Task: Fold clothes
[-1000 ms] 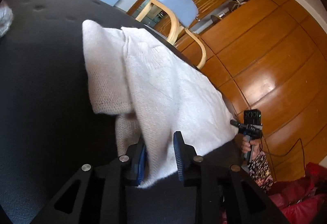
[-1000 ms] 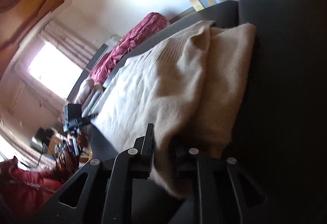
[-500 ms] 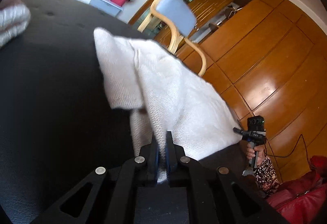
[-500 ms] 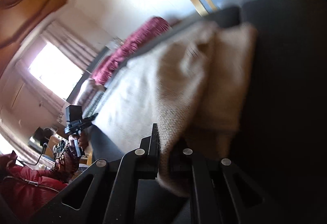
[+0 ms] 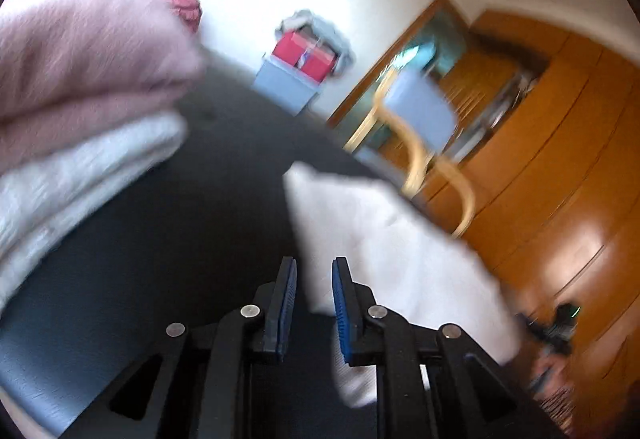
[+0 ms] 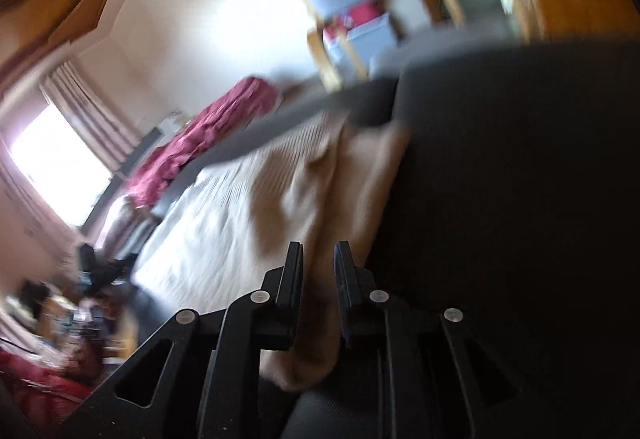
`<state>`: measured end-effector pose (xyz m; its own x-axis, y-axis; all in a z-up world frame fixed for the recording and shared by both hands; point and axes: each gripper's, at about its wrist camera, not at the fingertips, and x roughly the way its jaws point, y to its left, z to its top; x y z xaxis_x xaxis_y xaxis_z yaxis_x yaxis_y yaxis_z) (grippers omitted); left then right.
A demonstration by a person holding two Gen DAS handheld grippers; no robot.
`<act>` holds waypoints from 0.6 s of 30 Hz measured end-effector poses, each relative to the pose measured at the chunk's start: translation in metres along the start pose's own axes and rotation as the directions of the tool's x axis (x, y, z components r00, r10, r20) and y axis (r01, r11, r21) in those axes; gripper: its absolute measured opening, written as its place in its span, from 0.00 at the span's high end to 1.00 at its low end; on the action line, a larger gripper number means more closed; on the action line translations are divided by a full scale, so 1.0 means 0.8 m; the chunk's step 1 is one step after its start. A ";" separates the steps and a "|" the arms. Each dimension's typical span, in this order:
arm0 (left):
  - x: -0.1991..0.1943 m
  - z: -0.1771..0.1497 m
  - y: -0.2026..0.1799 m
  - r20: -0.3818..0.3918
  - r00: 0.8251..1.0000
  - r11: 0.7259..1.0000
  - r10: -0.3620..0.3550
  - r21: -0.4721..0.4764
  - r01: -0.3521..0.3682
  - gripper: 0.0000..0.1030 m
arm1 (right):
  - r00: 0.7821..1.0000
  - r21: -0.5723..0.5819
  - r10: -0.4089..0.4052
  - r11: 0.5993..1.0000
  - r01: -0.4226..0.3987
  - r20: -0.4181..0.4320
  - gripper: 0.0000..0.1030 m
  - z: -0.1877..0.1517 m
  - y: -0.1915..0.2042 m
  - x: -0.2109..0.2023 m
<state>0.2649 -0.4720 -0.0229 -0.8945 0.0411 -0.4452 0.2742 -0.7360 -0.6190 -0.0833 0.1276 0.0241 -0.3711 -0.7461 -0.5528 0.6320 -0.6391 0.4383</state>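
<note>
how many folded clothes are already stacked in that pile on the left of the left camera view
2. A pink folded garment lies on top, and a white folded garment sits directly beneath it, on the dark surface. Blur and the frame edge may hide more.

Both fisheye views heavily motion-blurred; bright window (image 6: 44, 175) glare, perhaps overexposed; dark curved edges.
</note>
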 end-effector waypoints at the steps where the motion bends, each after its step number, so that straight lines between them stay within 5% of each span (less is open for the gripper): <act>1: 0.010 0.007 -0.012 0.006 1.000 1.000 -0.005 0.010 0.005 0.82 | 0.999 -0.042 -0.033 0.999 0.034 0.018 0.83 0.009 0.011 0.002; 5: 0.078 0.021 -0.070 -0.085 0.996 0.990 -0.013 0.141 0.025 0.81 | 0.999 -0.207 -0.026 0.978 0.035 0.045 0.83 0.043 0.082 0.046; 9: 0.141 0.016 -0.109 -0.209 0.978 0.975 0.003 0.216 0.043 0.81 | 0.998 -0.327 -0.055 0.944 0.045 -0.024 0.83 0.067 0.129 0.122; 12: 0.171 0.004 -0.138 -0.258 0.965 0.955 0.050 0.295 0.029 0.81 | 0.994 -0.316 -0.065 0.948 0.034 -0.090 0.83 0.065 0.130 0.165; 16: 0.210 -0.010 -0.136 -0.248 0.933 0.897 0.259 0.421 -0.137 0.78 | 0.979 -0.269 -0.130 0.959 0.084 -0.158 0.83 0.046 0.105 0.209; 18: 0.204 -0.009 -0.116 -0.222 0.948 0.922 0.230 0.362 -0.139 0.78 | 0.982 -0.203 -0.114 0.976 0.082 -0.153 0.85 0.049 0.085 0.204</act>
<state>0.0958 -0.3922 -0.0427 -0.7065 0.0199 -0.7074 0.2491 -0.9287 -0.2748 -0.1273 -0.0450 -0.0080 -0.3321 -0.6310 -0.7011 0.7243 -0.6467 0.2389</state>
